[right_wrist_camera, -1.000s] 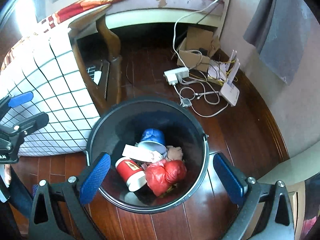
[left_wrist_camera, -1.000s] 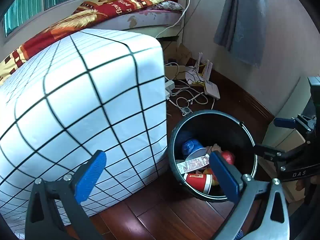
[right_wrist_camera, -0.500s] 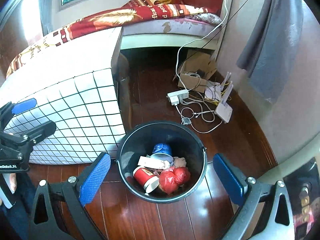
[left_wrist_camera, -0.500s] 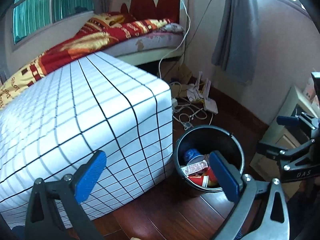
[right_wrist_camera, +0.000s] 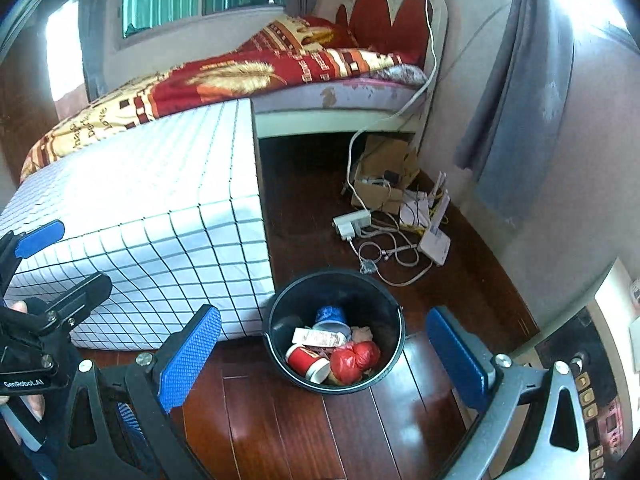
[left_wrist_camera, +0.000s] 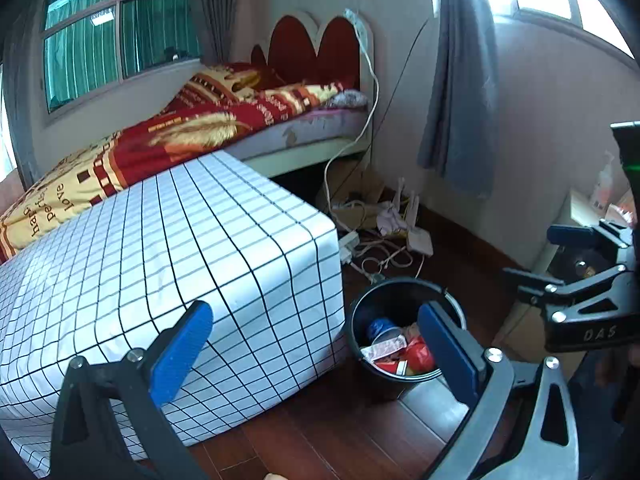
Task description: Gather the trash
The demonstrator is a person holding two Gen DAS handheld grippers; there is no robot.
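Round black plastic trash bucket on the dark wood floor, just beside the desk draped in white black-grid cloth; inside lie a red paper cup, a crumpled red wrapper, a blue cup, a paper slip. Left claw and right claw both gape wide, holding nothing. Contents look light and crushable, bucket stiff; the rim seems the likeliest hold.
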